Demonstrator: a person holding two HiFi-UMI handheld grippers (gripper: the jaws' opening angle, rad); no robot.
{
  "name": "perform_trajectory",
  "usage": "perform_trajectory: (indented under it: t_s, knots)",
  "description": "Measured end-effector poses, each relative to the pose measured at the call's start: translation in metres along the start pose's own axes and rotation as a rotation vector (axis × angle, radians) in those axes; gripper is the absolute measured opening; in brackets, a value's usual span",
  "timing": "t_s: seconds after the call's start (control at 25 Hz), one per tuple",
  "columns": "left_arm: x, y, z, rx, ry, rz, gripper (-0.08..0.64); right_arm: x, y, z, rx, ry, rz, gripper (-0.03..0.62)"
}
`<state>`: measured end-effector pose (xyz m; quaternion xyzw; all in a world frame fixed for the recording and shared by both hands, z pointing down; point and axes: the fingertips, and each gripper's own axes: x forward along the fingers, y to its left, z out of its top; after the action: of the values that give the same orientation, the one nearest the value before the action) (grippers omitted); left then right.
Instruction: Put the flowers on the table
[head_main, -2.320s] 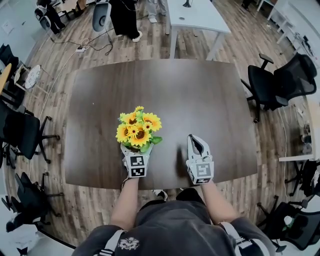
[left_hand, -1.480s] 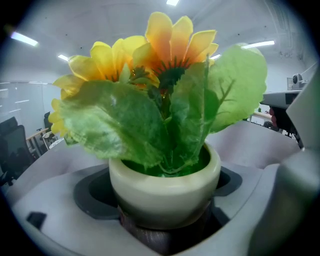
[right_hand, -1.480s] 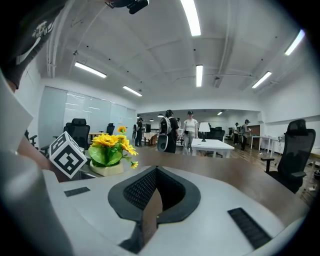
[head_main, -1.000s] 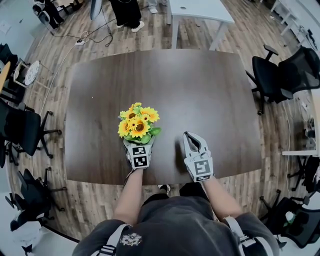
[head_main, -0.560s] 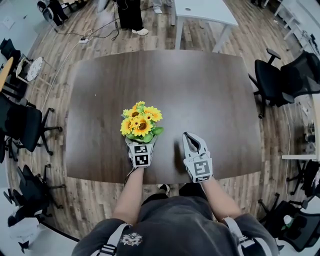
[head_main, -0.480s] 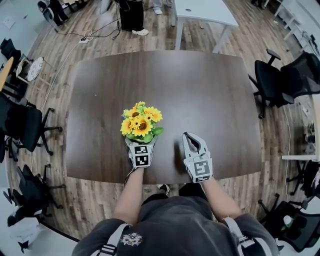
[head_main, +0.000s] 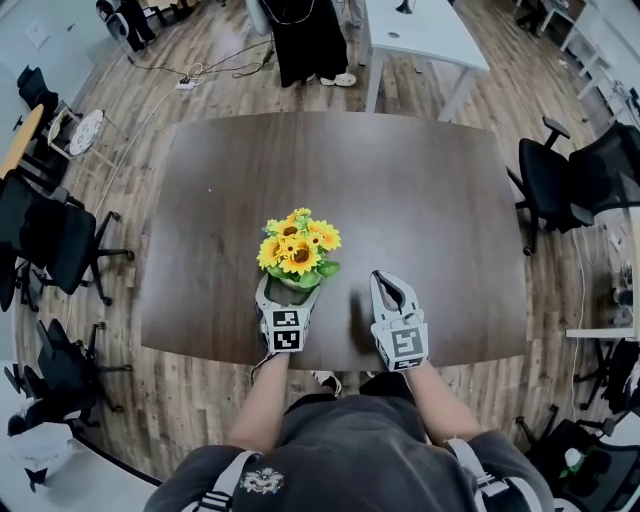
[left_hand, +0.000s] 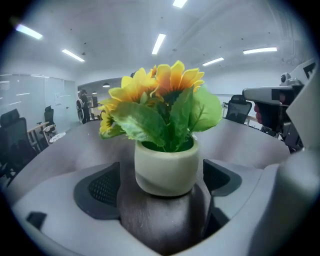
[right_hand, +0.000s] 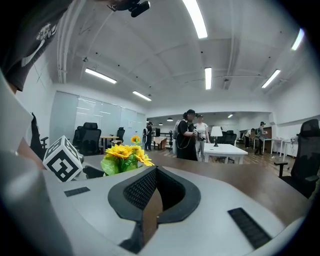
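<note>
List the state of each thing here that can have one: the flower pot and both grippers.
Flower pot: upright, standing on the table.
Left gripper: open, one jaw on either side of the pot, with a gap on each side.
Right gripper: shut, with nothing between its jaws.

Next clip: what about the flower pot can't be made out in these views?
- Left gripper view: the far side of the pot faces away, and the flowers hide its inside.
- Head view: the flowers and the left gripper cover the pot.
- Right gripper view: the body of the right gripper hides the pot, so only the flowers show.
</note>
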<state>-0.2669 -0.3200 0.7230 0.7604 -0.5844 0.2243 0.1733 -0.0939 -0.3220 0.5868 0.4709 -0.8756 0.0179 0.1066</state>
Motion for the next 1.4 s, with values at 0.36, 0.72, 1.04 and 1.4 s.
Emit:
perform_trajectory:
  t_s: [0.36,0.72,1.04,1.4]
  knots:
    - [-0.049,0.007,0.020,0.043,-0.105,0.070,0.272,0.006,0.032,0.019,0.004,-0.031,0.028,0.023]
    - [-0.094,0.017,0.045,0.063,-0.207,0.084,0.008,-0.001,0.056,0.038,-0.020,-0.068,0.040,0.023]
    - [-0.123,0.011,0.064,0.080,-0.285,0.040,0.008,-0.007,0.075,0.052,-0.044,-0.079,0.071,0.023]
    - [-0.134,0.010,0.066,0.106,-0.319,0.017,0.008,-0.012,0.082,0.058,-0.053,-0.092,0.052,0.023]
